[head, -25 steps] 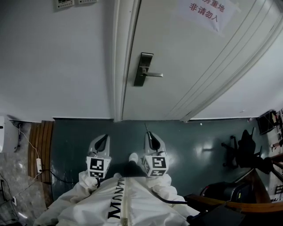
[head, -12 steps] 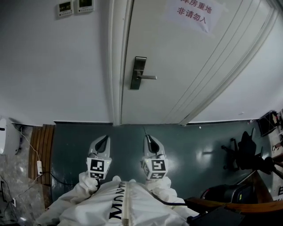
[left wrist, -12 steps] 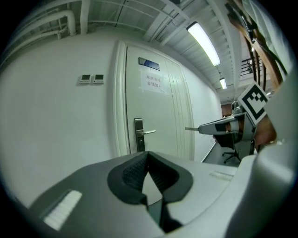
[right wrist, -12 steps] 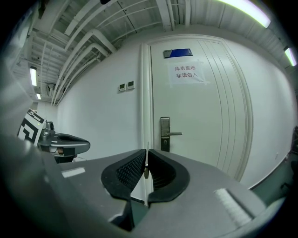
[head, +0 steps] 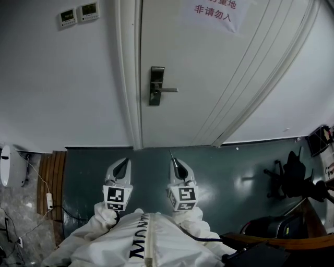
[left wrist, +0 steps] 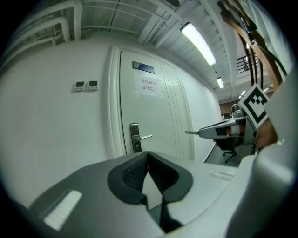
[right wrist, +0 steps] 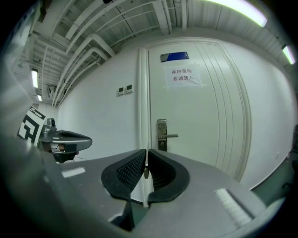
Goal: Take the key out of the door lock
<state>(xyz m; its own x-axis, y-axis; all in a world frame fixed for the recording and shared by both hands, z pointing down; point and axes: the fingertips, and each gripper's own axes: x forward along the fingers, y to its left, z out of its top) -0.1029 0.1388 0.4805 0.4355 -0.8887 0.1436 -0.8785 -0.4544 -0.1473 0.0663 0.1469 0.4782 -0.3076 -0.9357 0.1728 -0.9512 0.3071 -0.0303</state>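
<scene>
Right gripper pinches thin key-like blade; left gripper closed, empty. Lock, upper centre, well apart: extraction apparently done; carry clear next.

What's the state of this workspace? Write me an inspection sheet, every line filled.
Surface: dark floor in front of the white door.
Job's things: key seen edge-on in the right tool, well away from the lock plate with its lever handle; no key seen in the plate.
Clutter: office chair at the right, wooden slats at the left.
Grippers: left tool shut, nothing in it; right tool shut on the key; both held low, short of the door.
Cables: white adapter on its cable, on the floor at the left.
Surroundings: white wall, two control panels, paper sign on the door.
</scene>
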